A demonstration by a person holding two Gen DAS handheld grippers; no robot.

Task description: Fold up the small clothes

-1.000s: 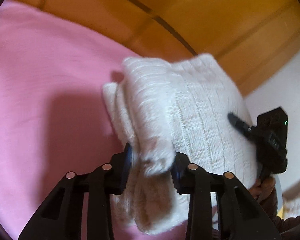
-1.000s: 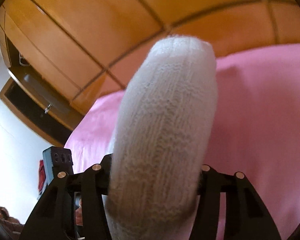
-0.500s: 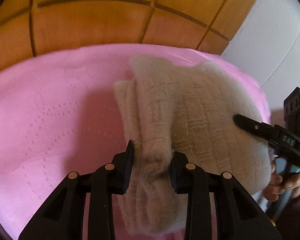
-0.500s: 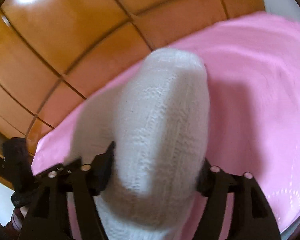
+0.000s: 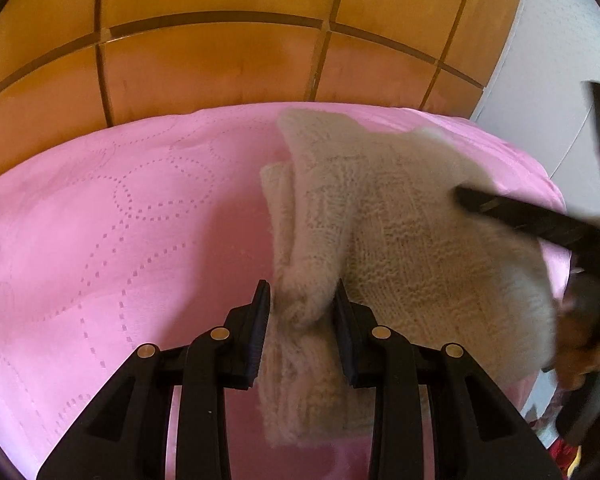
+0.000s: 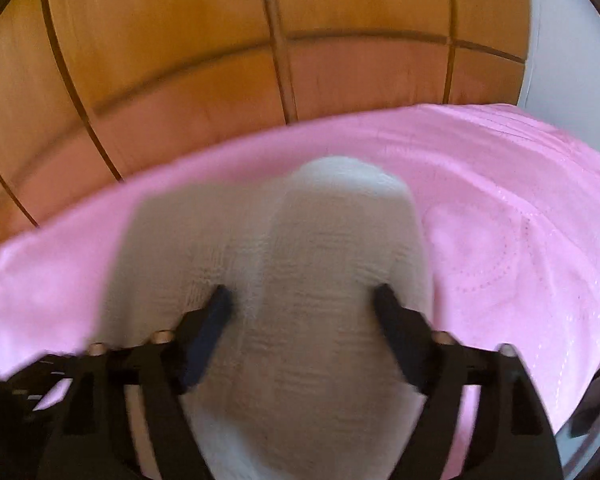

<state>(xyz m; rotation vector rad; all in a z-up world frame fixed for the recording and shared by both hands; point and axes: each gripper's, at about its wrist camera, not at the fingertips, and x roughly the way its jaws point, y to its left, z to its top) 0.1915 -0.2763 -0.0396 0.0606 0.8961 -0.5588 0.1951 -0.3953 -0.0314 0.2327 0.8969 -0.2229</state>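
Note:
A white knit garment (image 5: 412,240) lies folded on the pink bedspread (image 5: 120,220). My left gripper (image 5: 302,304) is shut on a rolled edge of it at the near side. Its jaws are opening, with the knit still filling the gap and touching both pads. In the right wrist view the same garment (image 6: 332,248) bulges up between the fingers of my right gripper (image 6: 302,296). Those jaws stand wide and are still opening, their tips resting on the knit without squeezing it. One right finger (image 5: 508,212) shows blurred in the left wrist view, lying on the garment's right part.
Orange wooden wardrobe doors (image 5: 220,52) rise just behind the bed. A white wall (image 5: 548,60) stands at the right. The bedspread's right edge (image 5: 556,208) drops off beside the garment. A hand (image 5: 592,356) holds the right gripper there.
The garment has come down from mid-air onto the pink bedspread. My right jaws have spread wide off the knit bundle. Both views have tilted down toward the bed.

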